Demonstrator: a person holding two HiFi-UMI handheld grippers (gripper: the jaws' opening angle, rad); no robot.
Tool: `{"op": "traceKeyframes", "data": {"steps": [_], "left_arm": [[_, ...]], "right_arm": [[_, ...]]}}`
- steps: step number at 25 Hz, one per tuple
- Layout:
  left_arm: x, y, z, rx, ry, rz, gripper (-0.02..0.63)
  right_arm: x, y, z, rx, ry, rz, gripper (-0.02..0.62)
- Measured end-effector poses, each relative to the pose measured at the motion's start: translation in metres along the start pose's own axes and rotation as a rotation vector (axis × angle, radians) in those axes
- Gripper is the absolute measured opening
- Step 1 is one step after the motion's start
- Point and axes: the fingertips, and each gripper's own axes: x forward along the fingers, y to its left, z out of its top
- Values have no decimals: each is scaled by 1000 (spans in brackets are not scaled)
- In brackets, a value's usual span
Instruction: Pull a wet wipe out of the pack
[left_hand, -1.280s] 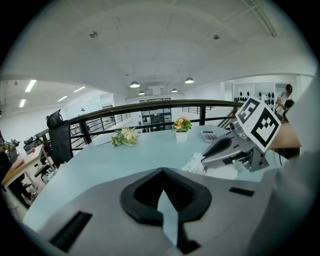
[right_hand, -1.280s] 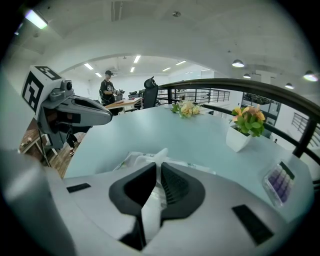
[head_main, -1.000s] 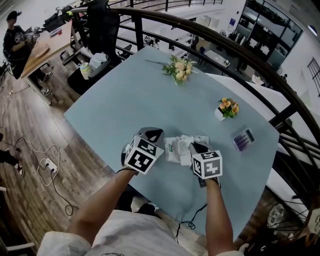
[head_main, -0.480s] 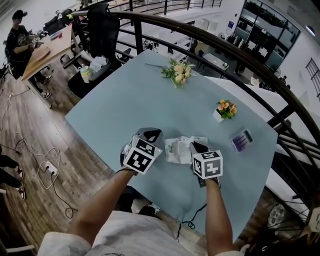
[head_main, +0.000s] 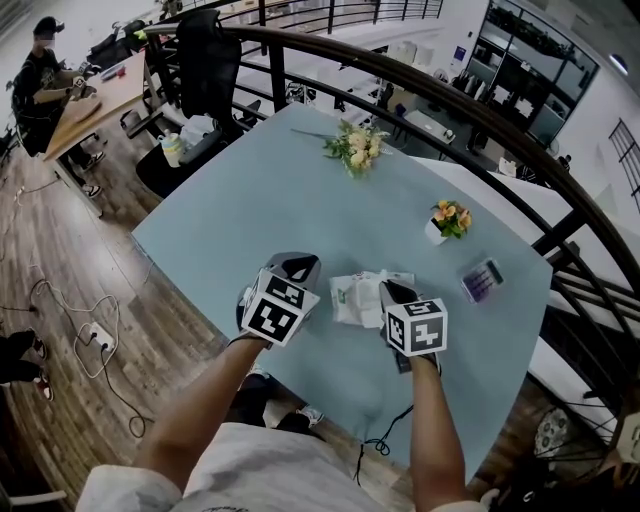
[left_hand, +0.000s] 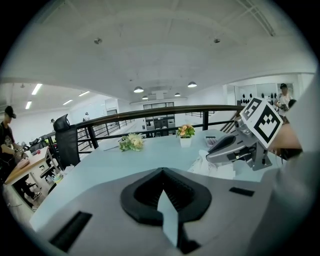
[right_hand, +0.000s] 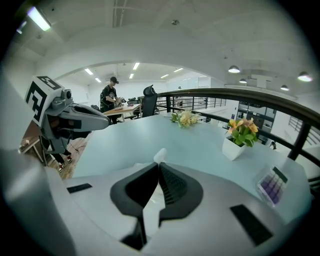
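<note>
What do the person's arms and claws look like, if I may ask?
The left claw and right claw are grey shells with black ribbed pads, each carrying a white cube with black square markers. The left arm and right arm are bare below a pale short-sleeved shirt.

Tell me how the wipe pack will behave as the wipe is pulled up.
Probably light: the wipe pack is a small soft pouch, and the left gripper isn't holding it down, so it may lift. The wet wipe in the right gripper looks limp.

Head overhead; gripper views seemingly near shared table (head_main: 260, 200).
</note>
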Motion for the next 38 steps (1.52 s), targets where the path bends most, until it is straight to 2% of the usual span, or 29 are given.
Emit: {"op": "traceKeyframes", "data": {"steps": [11,38], "left_arm": [[-10,19,4,0,-15,8,-6],[-19,44,18,40,-83,-105,-6]], "right_arm": [[-3,7,12,18,-25,-22,11],[-15,33,50,51,-75,-146,11]]}}
